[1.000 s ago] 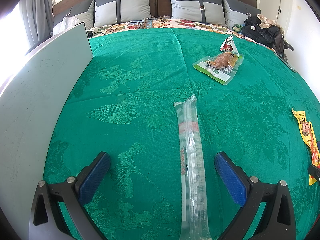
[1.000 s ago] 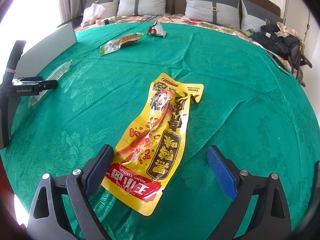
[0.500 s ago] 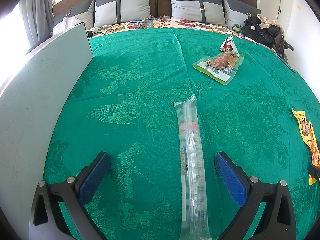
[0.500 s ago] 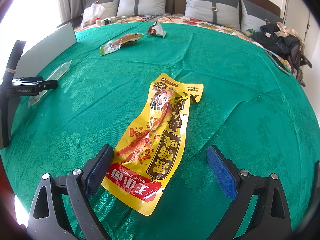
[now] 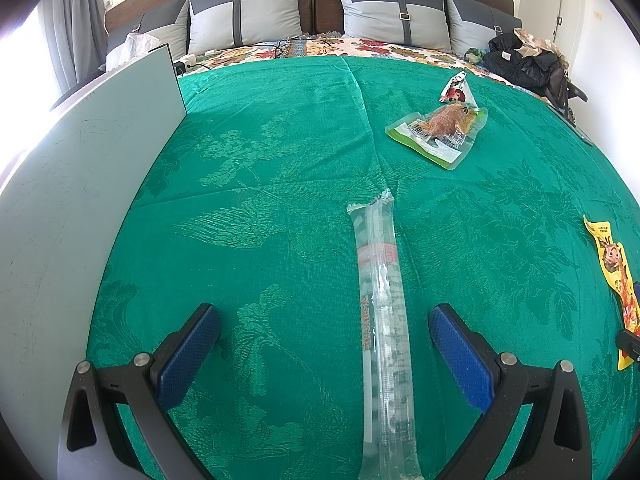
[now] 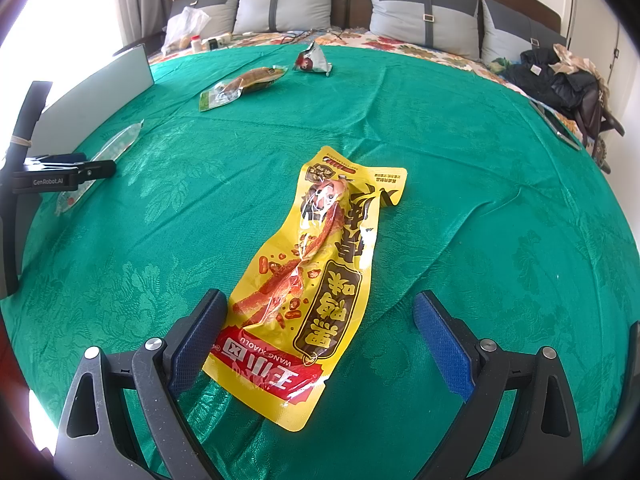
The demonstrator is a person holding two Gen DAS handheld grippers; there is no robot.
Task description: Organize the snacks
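Both grippers hang spread wide over the green bedspread, gripping nothing. Between the left gripper's jaws lies a long clear packet, pointing toward the pillows. The right gripper straddles the near end of a yellow snack packet. Farther up the bed sit a green-edged pouch and, just beyond it, a small red-and-white packet. A grey board stands along the left side.

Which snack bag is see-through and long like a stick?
The long clear packet, lying between the open left tool's fingers. The yellow bag, the green-edged pouch and the small red-and-white packet are coloured and shorter.
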